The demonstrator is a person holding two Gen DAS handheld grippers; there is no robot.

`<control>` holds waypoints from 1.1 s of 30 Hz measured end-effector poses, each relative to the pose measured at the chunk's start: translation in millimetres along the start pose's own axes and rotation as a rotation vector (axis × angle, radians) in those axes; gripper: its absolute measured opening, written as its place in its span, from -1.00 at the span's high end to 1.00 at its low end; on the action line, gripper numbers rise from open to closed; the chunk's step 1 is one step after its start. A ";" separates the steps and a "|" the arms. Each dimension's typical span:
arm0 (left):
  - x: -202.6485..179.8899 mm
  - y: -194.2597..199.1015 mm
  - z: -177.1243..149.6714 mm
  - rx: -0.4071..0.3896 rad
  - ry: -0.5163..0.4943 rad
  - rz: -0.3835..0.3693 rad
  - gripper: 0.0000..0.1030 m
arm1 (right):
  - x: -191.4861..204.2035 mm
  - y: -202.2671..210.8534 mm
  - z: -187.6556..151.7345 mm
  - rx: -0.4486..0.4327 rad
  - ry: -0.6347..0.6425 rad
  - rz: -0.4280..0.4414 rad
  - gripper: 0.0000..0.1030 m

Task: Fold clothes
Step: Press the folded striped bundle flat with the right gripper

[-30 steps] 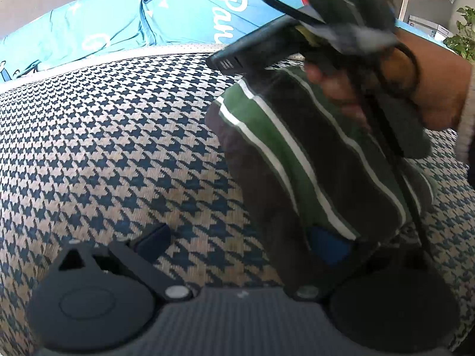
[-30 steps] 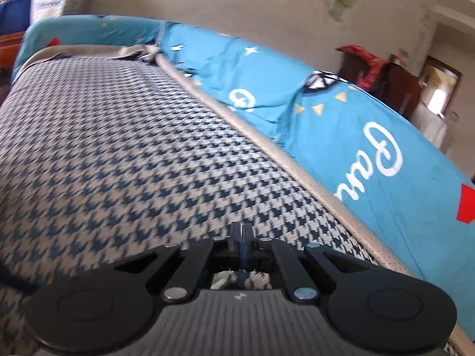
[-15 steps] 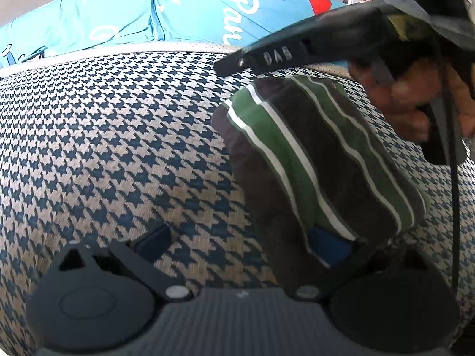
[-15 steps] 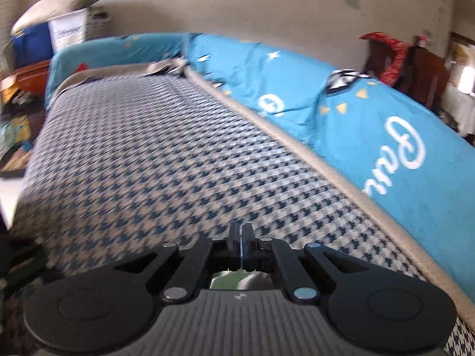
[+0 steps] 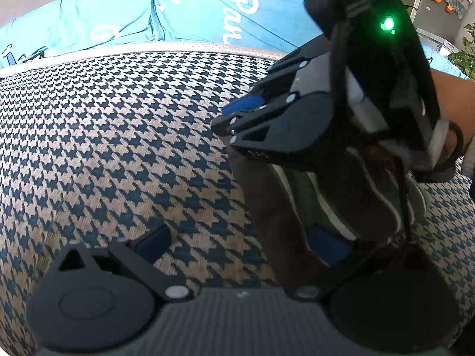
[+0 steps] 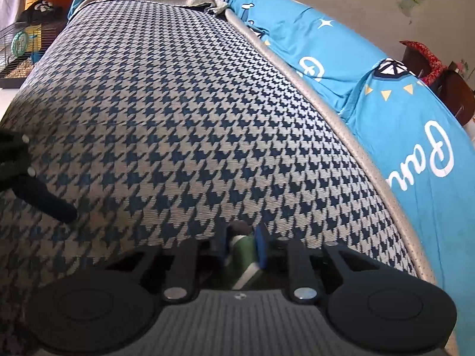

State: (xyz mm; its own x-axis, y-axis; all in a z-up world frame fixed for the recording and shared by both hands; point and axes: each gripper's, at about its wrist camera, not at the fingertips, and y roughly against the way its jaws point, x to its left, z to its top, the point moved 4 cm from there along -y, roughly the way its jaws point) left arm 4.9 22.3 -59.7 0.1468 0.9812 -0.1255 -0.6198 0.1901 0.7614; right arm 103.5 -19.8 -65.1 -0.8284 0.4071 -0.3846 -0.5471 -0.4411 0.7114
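Folded green garment [image 5: 341, 207] (white stripes, dark bands) on houndstooth cover [image 5: 133, 148].

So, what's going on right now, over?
Left gripper open wide, one finger against the striped garment. Right gripper jaws just opening, garment between them. Garment folded on houndstooth cushion. Nothing in the way.

White script "Pau" on turquoise sheet [image 6: 415, 124]
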 end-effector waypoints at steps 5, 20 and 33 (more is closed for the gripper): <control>4.7 1.7 1.8 -0.008 0.033 -0.001 -1.00 | -4.9 8.4 11.1 -0.086 -0.080 -0.024 0.87; 47.0 10.6 16.8 -0.034 0.244 0.151 -1.00 | -57.9 77.2 5.3 -0.191 -0.451 -0.147 0.61; 15.8 25.3 34.3 -0.175 0.247 0.074 -1.00 | -96.9 129.7 -87.0 -0.060 -0.774 -0.294 0.27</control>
State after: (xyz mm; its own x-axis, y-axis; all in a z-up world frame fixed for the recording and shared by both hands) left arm 18.0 41.5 -20.6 -0.0823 0.9670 -0.2413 -0.7485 0.0999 0.6556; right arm 102.4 -186.0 13.2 -0.3455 0.9382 -0.0208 -0.7524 -0.2637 0.6036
